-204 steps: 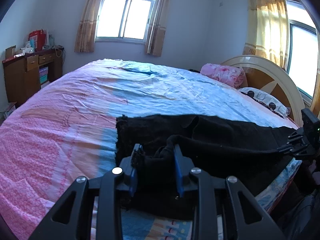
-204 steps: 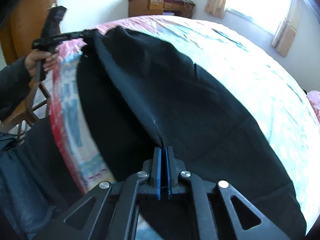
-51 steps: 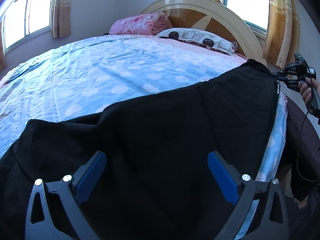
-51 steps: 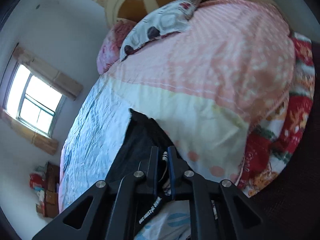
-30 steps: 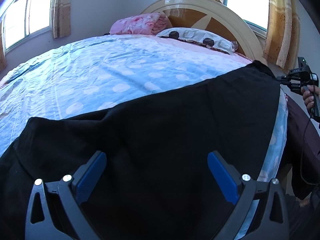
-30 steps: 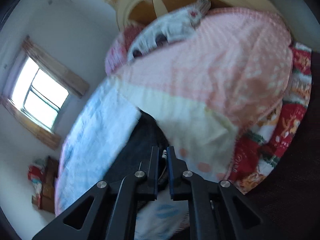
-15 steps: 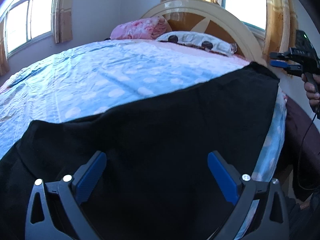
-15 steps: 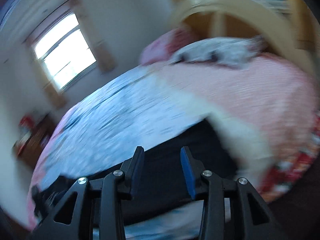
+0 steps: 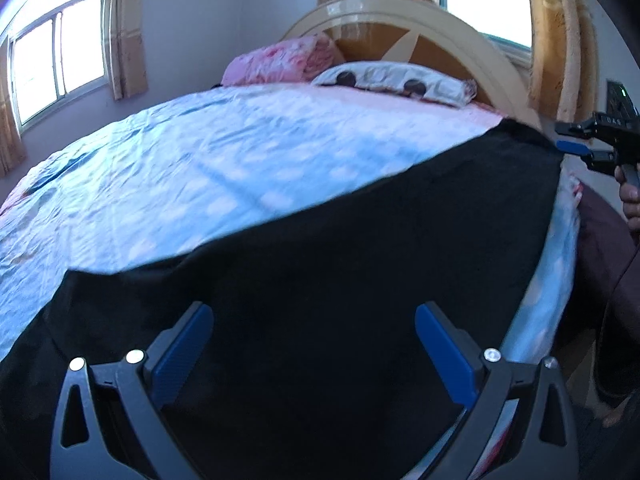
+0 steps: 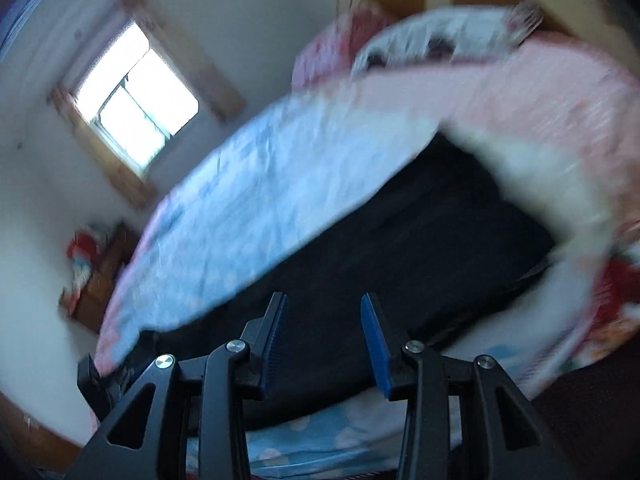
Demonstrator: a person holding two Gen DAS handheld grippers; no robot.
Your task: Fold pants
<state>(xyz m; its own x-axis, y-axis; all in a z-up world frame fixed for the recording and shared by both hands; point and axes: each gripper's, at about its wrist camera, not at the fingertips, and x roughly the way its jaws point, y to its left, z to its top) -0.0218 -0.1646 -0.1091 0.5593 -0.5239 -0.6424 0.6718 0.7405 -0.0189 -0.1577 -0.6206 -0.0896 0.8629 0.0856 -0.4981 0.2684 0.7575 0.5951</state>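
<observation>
Black pants (image 9: 320,280) lie spread flat along the bed's (image 9: 200,184) near edge; left gripper (image 9: 314,344) gapes wide above them, right gripper (image 10: 324,328) released too, likely lining up a fold.

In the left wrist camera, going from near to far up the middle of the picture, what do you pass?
Left gripper, open → black pants spread flat → blue bedspread → spotted white pillow → curved wooden headboard.
</observation>
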